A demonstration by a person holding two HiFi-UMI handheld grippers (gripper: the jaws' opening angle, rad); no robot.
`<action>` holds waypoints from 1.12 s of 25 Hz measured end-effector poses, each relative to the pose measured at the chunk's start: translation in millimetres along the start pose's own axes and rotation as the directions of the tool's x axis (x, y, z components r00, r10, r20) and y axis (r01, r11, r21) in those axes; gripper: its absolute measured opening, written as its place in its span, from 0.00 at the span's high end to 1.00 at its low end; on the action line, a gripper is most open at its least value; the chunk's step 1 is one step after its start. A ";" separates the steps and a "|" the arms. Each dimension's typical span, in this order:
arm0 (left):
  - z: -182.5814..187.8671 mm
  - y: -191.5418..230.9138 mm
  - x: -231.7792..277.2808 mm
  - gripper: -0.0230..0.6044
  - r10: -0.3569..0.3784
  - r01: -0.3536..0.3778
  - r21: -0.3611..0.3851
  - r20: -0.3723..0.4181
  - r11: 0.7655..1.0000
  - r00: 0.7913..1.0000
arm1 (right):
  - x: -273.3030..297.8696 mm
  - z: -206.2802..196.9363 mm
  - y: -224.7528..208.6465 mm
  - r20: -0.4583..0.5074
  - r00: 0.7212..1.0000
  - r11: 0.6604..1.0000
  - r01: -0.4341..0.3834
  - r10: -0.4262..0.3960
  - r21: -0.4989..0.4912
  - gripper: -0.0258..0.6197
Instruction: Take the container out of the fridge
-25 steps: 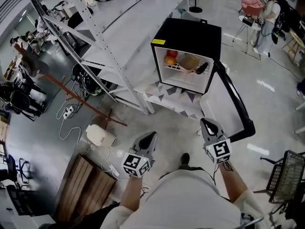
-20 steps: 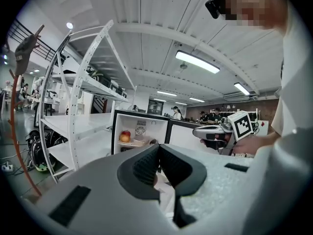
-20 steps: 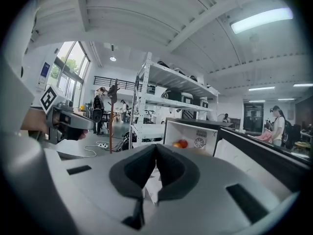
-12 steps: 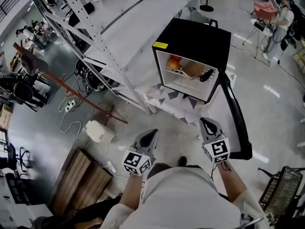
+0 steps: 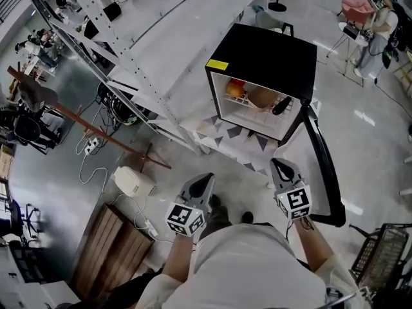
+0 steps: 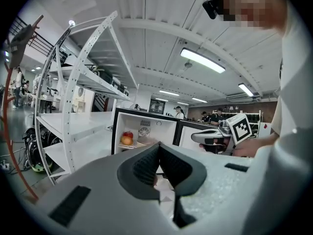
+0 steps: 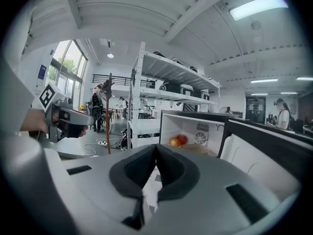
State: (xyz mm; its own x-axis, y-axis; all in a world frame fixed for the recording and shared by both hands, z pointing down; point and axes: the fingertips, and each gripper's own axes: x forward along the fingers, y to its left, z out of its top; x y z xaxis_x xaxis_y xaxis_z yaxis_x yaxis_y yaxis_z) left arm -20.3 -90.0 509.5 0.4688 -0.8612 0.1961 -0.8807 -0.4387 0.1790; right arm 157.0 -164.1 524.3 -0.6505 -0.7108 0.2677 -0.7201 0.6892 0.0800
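Note:
A black mini fridge (image 5: 264,50) stands on the floor ahead with its door (image 5: 325,172) swung open to the right. On its shelf lie red and orange fruit (image 5: 235,89), a tan round container (image 5: 261,97) and a dark object (image 5: 281,105). My left gripper (image 5: 205,184) and right gripper (image 5: 281,168) are held side by side, well short of the fridge, both shut and empty. The left gripper view shows shut jaws (image 6: 157,147) below the fruit (image 6: 127,138) and the container (image 6: 147,141). The right gripper view shows shut jaws (image 7: 155,147), with the container (image 7: 199,149) beyond.
A white metal shelving rack (image 5: 148,63) runs along the fridge's left. A patterned mat (image 5: 225,137) lies under the fridge. A white appliance (image 5: 132,181), cables and a wooden crate (image 5: 109,250) sit at lower left, a wire basket (image 5: 380,256) at lower right.
Both grippers have moved forward with the person toward the fridge, which now appears nearer and more underfoot. Both stay shut.

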 end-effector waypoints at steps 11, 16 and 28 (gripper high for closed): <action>20.0 87.2 42.1 0.96 -0.125 0.126 0.017 -0.006 0.992 0.992 | 68.1 24.0 -14.7 -0.014 0.992 0.992 0.128 -0.128 0.015 0.95; 19.2 124.8 56.6 0.96 -0.189 0.192 0.074 -0.044 0.979 0.981 | 102.7 27.2 -22.1 -0.036 0.978 0.977 0.203 -0.205 -0.067 0.95; 7.0 172.9 77.4 0.96 -0.327 0.332 0.045 -0.083 0.942 0.941 | 159.0 -4.4 -37.0 -0.210 0.883 0.885 0.346 -0.419 -0.311 0.89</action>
State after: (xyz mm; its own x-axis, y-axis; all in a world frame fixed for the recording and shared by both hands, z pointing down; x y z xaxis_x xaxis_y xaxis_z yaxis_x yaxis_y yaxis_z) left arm -136.8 -234.3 548.8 0.7353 -0.6457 0.2058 -0.6773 -0.7106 0.1904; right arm 81.2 -301.9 568.1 -0.2218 -0.8871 0.4048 -0.7878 0.4077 0.4617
